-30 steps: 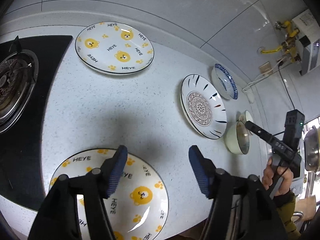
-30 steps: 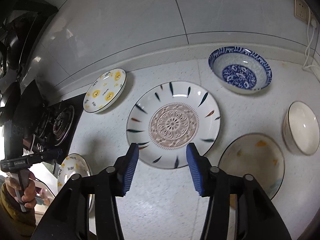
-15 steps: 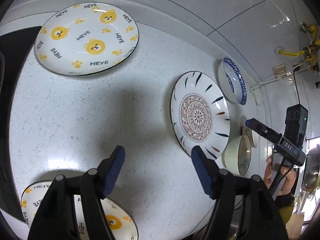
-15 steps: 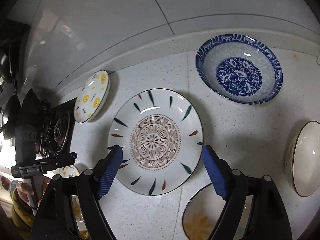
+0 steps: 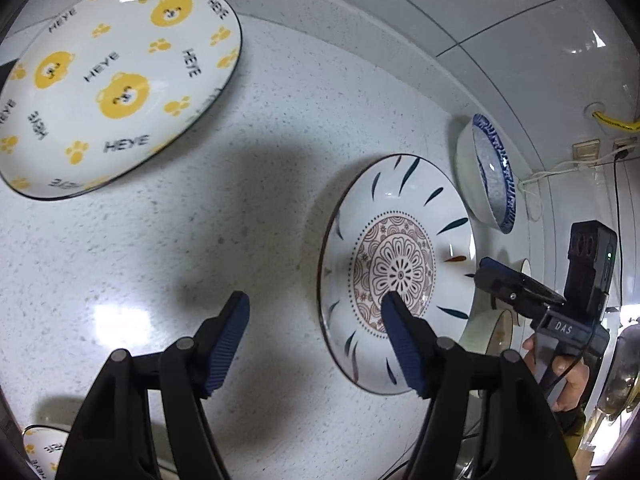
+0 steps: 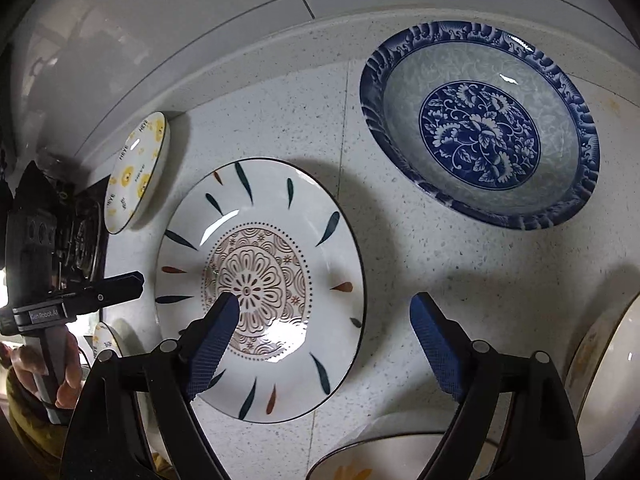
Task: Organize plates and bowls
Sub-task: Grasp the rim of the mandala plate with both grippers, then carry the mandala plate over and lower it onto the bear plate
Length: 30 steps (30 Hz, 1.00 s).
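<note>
Judging by dishes scattered singly on the tabletop (image 6: 400, 240), nothing is stacked yet; the patterned plate (image 6: 260, 280) is straddled by the right gripper (image 6: 324, 316), fingers wide and empty, while the left gripper (image 5: 316, 312) is closing slightly, empty.

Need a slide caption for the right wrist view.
Open right hand-held gripper above mandala plate; blue bowl beyond.

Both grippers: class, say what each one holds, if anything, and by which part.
Nothing is held. The left gripper and the right gripper each straddle an edge of the mandala plate with open jaws, apparently above it.
</note>
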### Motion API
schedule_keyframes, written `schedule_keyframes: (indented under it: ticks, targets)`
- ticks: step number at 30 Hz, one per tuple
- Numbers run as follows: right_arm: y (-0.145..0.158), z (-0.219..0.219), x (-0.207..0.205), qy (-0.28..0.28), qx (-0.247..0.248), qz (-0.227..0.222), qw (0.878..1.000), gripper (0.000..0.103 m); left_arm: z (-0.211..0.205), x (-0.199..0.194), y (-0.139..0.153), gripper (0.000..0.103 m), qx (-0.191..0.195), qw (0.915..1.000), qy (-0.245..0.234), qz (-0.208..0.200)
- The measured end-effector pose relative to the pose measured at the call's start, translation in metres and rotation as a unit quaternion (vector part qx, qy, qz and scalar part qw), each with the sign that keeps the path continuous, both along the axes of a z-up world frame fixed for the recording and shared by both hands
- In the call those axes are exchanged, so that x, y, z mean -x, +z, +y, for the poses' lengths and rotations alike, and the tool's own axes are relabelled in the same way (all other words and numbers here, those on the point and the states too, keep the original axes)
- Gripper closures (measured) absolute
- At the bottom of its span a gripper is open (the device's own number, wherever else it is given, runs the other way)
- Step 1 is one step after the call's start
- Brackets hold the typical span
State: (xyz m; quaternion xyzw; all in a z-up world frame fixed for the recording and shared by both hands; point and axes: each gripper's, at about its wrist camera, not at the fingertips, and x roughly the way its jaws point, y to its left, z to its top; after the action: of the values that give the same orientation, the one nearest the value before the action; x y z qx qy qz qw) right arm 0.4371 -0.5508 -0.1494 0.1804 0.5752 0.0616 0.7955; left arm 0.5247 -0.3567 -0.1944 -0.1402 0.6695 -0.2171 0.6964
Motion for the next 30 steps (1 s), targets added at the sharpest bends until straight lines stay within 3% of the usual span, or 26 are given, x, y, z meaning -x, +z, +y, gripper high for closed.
schedule_keyframes:
  ticks: [5,9,13,17,24,30]
  targets:
    - [-0.013,0.005,-0.01,0.013,0.0,0.022,1.0,0.039,-0.015,-0.006,-0.021,0.053,0.013,0.9997,-0.004,0.022]
    - [-0.023,0.01,-0.014,0.018,-0.01,0.045,0.999,0.066,-0.022,-0.012,-0.027,0.071,0.028,0.9991,-0.014,0.029]
    - [-0.031,0.006,-0.013,0.008,-0.003,0.064,0.998,0.083,-0.024,-0.02,-0.036,0.082,0.042,0.9981,-0.011,0.044]
    - [-0.03,0.001,-0.009,0.003,-0.002,0.068,0.998,0.084,-0.017,-0.022,-0.043,0.094,0.054,0.9971,-0.002,0.054]
    - [-0.018,0.025,-0.007,0.003,0.009,0.047,0.999,0.086,0.0,-0.01,-0.038,0.094,0.058,0.997,0.0,0.051]
    - [0.014,0.057,0.013,0.007,0.017,0.016,1.0,0.086,0.033,0.009,-0.009,0.094,0.078,0.9961,0.011,0.04]
